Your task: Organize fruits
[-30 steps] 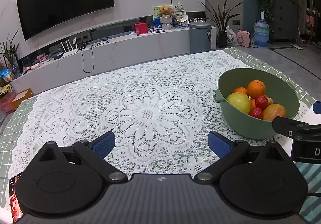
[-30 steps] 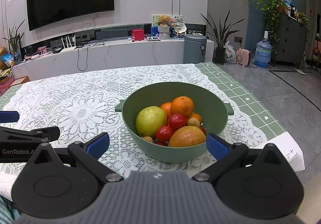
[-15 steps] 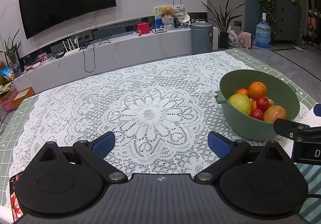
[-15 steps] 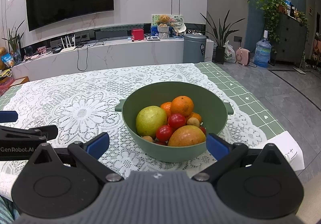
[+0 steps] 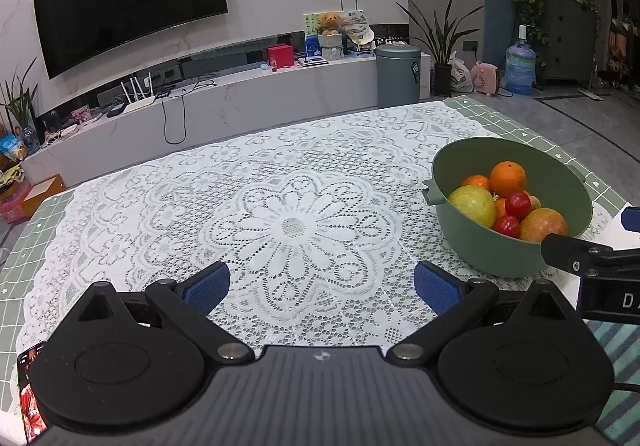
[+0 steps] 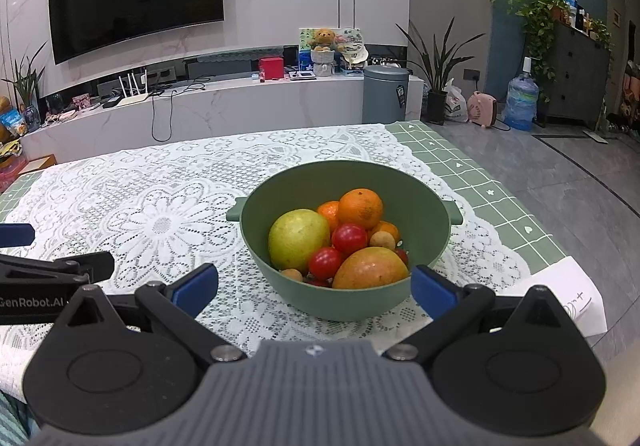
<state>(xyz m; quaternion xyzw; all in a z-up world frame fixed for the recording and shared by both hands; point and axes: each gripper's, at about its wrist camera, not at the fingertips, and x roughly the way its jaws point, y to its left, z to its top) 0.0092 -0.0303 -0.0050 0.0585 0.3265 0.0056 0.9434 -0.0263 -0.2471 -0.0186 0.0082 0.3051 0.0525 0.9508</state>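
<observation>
Two handheld grippers, left gripper [image 5: 322, 288] and right gripper [image 6: 314, 288], hover with fingers spread wide and empty over a lace tablecloth [image 5: 224, 206], where a green bowl [image 6: 424, 206] just ahead of the right one holds an orange [image 6: 361, 208], tomatoes and other fruit.

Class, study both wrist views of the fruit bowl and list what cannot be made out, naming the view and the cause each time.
- Bottom fruits in the green bowl: right wrist view, covered by the mango and the fruits piled on them.
- Writing on the paper sheet: right wrist view, partly behind the right gripper, too small.
- Phone screen: left wrist view, cut by the edge and the left gripper.
</observation>
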